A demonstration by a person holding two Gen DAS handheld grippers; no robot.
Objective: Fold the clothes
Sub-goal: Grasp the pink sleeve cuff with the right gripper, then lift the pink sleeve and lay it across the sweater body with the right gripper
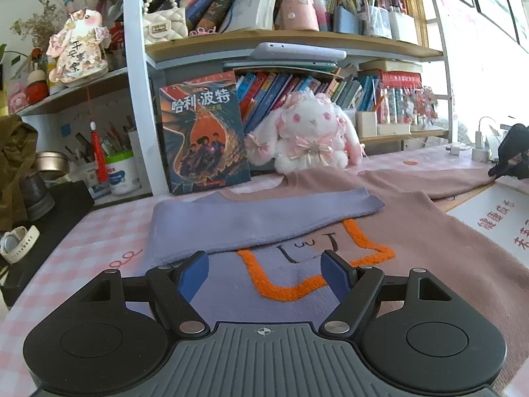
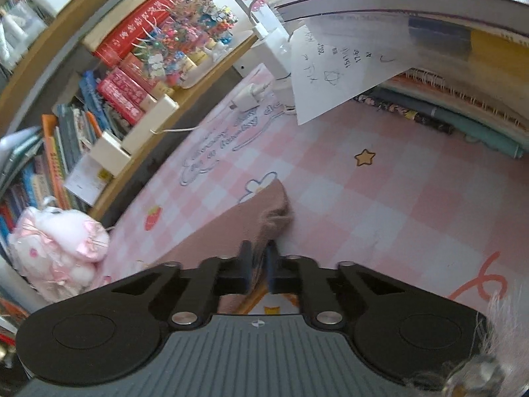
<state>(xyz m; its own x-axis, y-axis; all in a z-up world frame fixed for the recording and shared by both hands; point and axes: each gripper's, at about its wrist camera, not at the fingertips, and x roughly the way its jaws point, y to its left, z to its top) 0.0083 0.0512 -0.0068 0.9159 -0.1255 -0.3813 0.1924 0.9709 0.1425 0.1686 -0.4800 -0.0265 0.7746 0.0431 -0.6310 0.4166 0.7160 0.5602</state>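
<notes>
From the left wrist view, the left gripper (image 1: pixel 264 273) hangs low over the counter (image 1: pixel 99 231) with its blue-padded fingers (image 1: pixel 193 276) spread wide apart and nothing between them. Directly under and ahead of it lies the sweater (image 1: pixel 429 248), a dusty pink knit spread flat on the pink checked mat, with a lilac front panel outlined in orange and a small drawn face. One lilac sleeve (image 1: pixel 258 221) is folded across the chest, lying on top of the body. The other pink sleeve (image 1: pixel 429 180) stretches out to the far right, where the right gripper (image 1: pixel 510 162) shows as a dark shape at its cuff end. Behind the sweater a Harry Potter book (image 1: pixel 205 135) stands upright against the shelf unit, and a white plush rabbit (image 1: pixel 310 135) in pink bows sits just beside it, near the garment's collar. A white watch (image 1: pixel 18 243) lies at the left edge. From the right wrist view, the frame is somewhat blurred. The right gripper (image 2: pixel 261 264) has its fingers (image 2: pixel 245 266) drawn close together, clamped on the pink sleeve cuff (image 2: pixel 274 211), whose fuzzy end sticks out just past the tips above the checked mat. A white charger plug (image 2: pixel 246 97) rests on the mat near the shelf, a sheet of paper (image 2: pixel 334 66) with handwriting hangs over the far side, and the plush rabbit (image 2: pixel 62 244) appears at the left.
</notes>
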